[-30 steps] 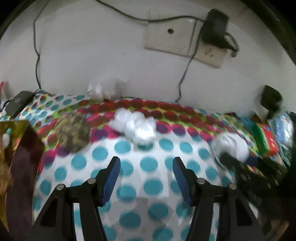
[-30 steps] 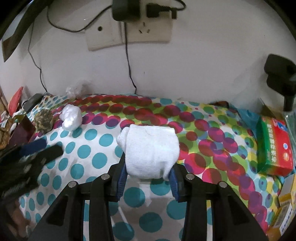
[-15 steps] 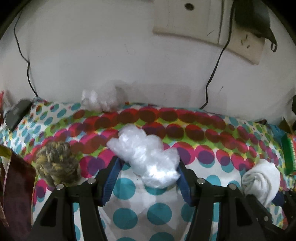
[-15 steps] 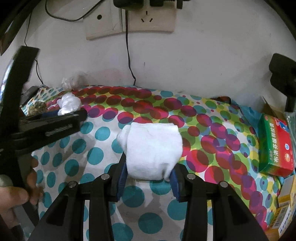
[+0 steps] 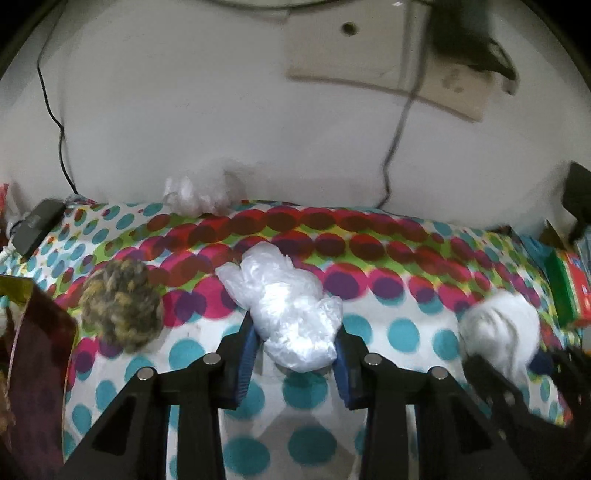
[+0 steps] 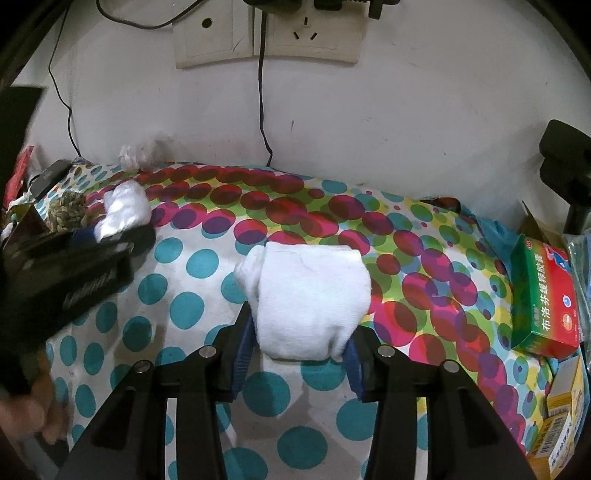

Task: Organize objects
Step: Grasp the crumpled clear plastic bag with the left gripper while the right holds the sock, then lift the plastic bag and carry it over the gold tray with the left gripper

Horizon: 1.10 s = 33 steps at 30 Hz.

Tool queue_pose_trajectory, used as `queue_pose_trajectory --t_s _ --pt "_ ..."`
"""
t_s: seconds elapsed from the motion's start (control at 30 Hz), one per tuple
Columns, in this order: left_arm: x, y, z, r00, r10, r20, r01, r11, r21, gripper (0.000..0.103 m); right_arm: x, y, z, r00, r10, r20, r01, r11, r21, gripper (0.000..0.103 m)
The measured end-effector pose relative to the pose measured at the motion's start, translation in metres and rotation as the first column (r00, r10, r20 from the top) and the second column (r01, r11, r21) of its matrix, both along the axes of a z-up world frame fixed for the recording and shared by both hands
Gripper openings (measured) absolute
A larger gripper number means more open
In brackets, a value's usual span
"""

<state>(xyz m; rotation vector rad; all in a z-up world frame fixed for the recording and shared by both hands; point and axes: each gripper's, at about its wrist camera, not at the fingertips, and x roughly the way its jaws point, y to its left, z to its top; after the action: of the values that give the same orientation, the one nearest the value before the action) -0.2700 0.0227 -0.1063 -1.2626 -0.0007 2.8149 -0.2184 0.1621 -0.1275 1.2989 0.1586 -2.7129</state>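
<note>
Each fisheye camera sits just behind its own gripper's two fingers and looks steeply down and forward, close over the polka-dot cloth (image 5: 402,332) toward the white wall (image 6: 406,110), the two views sharing the crumpled plastic bag (image 5: 291,314), white sock roll (image 6: 310,295) and wall sockets (image 6: 269,33).

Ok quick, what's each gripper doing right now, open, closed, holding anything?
Left gripper: just closed on the crumpled plastic bag.
Right gripper: easing open, pads beside the rolled white sock; grip uncertain.

Left claw (image 5: 295,360) around plastic wad (image 5: 286,314)
</note>
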Motion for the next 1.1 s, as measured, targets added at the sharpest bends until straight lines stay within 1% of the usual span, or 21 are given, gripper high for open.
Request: queue_pose_trajectory --t_s 0.1,0.17,0.3,0.37,0.5,0.63,0.67,0.8,0.97,1.03,1.1 --pt "0.023 0.007 0.002 0.999 -0.033 -0.012 0.033 0.999 -0.026 0.036 0.0 0.002 0.0 1.0 0.001 -0.001 -0.001 1.0 0.003 0.042" --pt "0.036 0.016 0.002 0.999 -0.044 -0.012 0.044 0.999 -0.018 0.036 0.001 0.002 0.001 1.0 0.001 -0.001 -0.001 1.0 0.004 0.042" --pt "0.06 0.019 0.002 0.999 -0.036 -0.006 0.036 0.999 -0.008 0.036 0.002 0.002 0.002 1.0 0.0 -0.001 0.0 1.0 0.009 0.043" --pt "0.078 0.02 0.001 0.999 -0.036 -0.002 0.036 0.999 -0.022 0.036 0.002 0.002 0.002 1.0 0.0 -0.002 0.0 1.0 0.012 0.043" --pt "0.102 0.021 -0.005 0.999 -0.045 0.015 0.045 0.999 0.001 0.036 0.001 0.0 0.001 1.0 -0.001 -0.002 0.001 1.0 0.02 0.043" --pt "0.112 0.009 -0.009 0.999 -0.006 0.044 0.003 0.998 0.058 0.036 0.001 -0.002 0.0 1.0 -0.002 -0.003 0.002 1.0 0.028 0.043" --pt "0.113 0.007 -0.008 0.999 0.003 0.04 -0.006 0.998 0.068 0.036 0.001 -0.002 0.0 1.0 -0.002 -0.003 0.002 1.0 0.027 0.043" --pt "0.118 0.002 -0.006 0.999 0.034 0.036 -0.037 0.996 0.08 0.036 0.0 -0.005 0.0 1.0 -0.002 -0.006 0.002 0.999 0.041 0.044" --pt "0.143 -0.004 -0.004 0.999 0.026 0.036 -0.03 0.994 0.109 0.036 -0.001 -0.009 -0.001 1.0 0.0 -0.016 0.002 0.997 0.076 0.043" --pt "0.155 -0.005 -0.004 0.999 0.028 0.039 -0.032 0.993 0.112 0.036 -0.002 -0.01 -0.001 1.0 -0.001 -0.015 0.002 0.997 0.074 0.043" --pt "0.167 -0.008 -0.003 0.999 0.019 0.051 -0.025 0.991 0.132 0.036 -0.002 -0.01 -0.001 1.0 -0.001 -0.015 0.002 0.997 0.073 0.043"
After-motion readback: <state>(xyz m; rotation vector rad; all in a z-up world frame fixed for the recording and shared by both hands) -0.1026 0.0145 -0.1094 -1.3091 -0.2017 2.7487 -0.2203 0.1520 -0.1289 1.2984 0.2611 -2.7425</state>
